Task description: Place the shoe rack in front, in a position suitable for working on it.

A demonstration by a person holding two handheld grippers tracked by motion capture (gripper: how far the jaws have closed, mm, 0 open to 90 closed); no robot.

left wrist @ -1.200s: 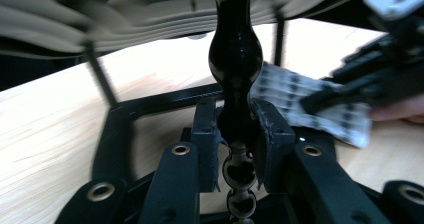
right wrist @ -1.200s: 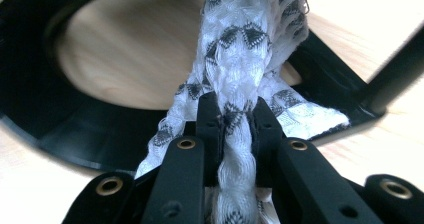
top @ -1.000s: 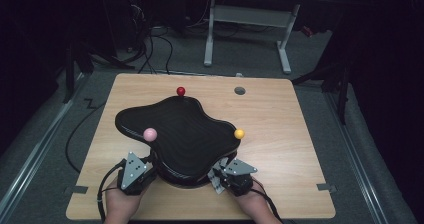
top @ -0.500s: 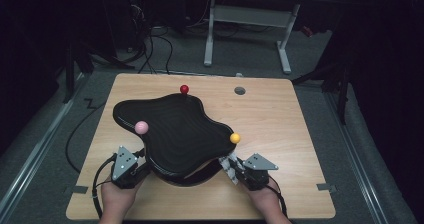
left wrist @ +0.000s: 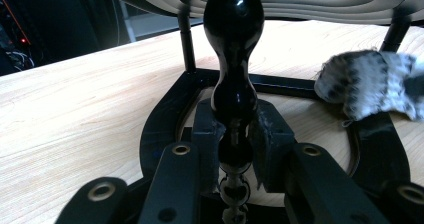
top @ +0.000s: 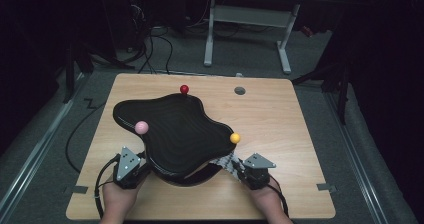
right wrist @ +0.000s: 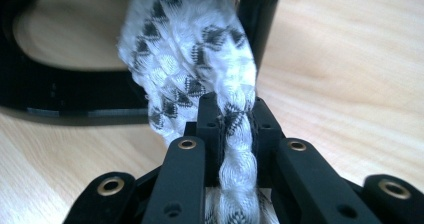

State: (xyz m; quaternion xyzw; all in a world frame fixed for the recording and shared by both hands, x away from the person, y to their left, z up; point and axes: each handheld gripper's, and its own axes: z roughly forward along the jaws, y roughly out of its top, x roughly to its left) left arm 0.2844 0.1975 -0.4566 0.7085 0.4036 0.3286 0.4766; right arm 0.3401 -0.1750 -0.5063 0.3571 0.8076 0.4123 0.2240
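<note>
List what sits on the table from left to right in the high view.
Left gripper → pink ball → red ball → yellow ball → right gripper

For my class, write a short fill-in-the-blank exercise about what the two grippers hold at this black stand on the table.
1. The left gripper is shut on a glossy black ____ of the stand.
2. The right gripper is shut on a black-and-white patterned ____.
3. Three balls stand at the edge of the stand's top: the red ball, the pink ball and one coloured ____.
4. The stand rests on a ____ table.

Missing words: leg; cloth; yellow; wooden
</note>
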